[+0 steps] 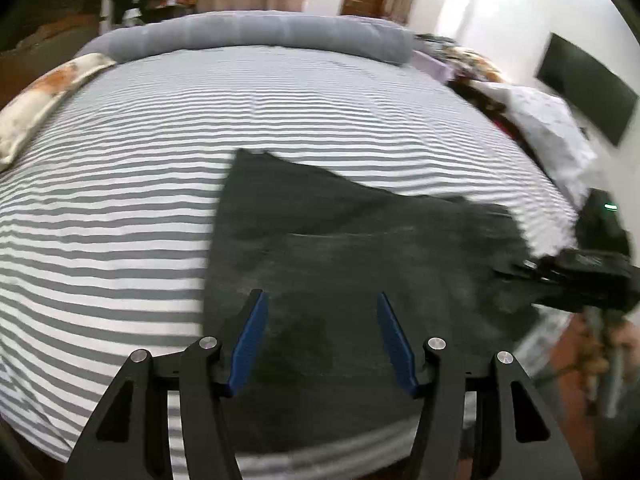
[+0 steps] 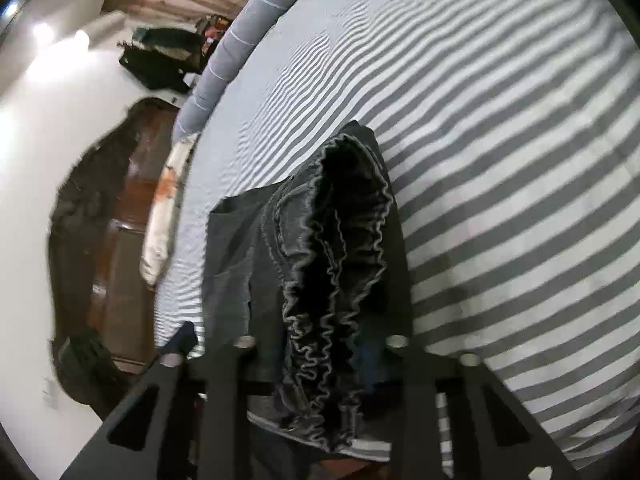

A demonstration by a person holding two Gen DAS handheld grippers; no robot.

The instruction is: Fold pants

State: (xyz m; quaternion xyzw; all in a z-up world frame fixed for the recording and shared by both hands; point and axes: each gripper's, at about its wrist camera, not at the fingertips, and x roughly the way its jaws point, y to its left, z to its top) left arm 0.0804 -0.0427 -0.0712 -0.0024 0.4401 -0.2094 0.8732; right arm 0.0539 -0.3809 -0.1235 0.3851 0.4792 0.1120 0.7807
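Observation:
Dark grey pants (image 1: pixel 360 248) lie spread on the striped bed sheet (image 1: pixel 120 200), reaching the near edge of the bed. My left gripper (image 1: pixel 320 296) hovers over the near part of the cloth, its blue pads (image 1: pixel 250 340) wide apart and holding nothing. At the right edge of this view my right gripper (image 1: pixel 580 266) sits at the pants' far end. In the right wrist view the ruffled elastic waistband (image 2: pixel 340 240) stands bunched up between the jaws of the right gripper (image 2: pixel 320 344), which is shut on it. The cloth hides the fingertips.
A grey rolled bolster (image 1: pixel 248 34) runs along the far side of the bed. A floral pillow (image 1: pixel 44 92) lies at its left corner and a white pillow (image 1: pixel 548 120) at the right. A dark screen (image 1: pixel 588 84) hangs on the wall. A black bag (image 2: pixel 160 60) lies on the floor.

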